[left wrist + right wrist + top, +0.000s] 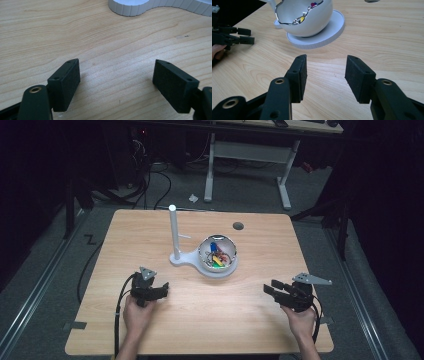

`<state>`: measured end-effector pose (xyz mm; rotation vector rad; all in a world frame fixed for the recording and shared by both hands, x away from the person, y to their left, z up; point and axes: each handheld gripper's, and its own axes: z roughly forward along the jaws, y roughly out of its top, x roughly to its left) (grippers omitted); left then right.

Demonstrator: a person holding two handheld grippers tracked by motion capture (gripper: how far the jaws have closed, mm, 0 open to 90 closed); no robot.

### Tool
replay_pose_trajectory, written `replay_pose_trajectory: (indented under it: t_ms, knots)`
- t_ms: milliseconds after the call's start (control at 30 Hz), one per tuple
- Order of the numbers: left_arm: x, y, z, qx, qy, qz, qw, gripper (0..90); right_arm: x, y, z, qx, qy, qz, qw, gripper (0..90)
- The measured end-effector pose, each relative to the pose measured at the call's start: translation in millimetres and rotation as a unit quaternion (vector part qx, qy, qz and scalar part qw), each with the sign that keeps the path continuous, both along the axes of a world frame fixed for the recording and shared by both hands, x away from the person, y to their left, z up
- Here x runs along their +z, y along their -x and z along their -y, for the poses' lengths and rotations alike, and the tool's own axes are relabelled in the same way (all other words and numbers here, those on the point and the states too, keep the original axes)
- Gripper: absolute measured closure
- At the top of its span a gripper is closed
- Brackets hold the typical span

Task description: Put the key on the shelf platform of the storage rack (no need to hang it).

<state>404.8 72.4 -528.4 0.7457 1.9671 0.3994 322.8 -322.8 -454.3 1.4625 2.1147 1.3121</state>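
Both grippers sat unclenched and empty: left gripper (pixel 161 290), right gripper (pixel 270 287). Bowl (pixel 305 18) of small coloured items stood ahead-left of the right jaws, on its white stand (pixel 329 31). Best approach looked like over the rim, jaws narrowed, picking one item.

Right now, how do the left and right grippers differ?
The left gripper has its fingers spread wider than the right gripper. In the high view the left sits nearer the white stand; the right sits out toward the table edge. Both are open, empty, over bare wood.
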Motion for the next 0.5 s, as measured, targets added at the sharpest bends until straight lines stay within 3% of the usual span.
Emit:
replay_pose_trajectory:
  t_ms: [500]
  knots:
    - [0.0,0.1,0.0,0.0,0.0,0.0,1.0,22.4,-20.8,-9.5,-21.9,0.014,0.017,-0.013,0.9997,51.9]
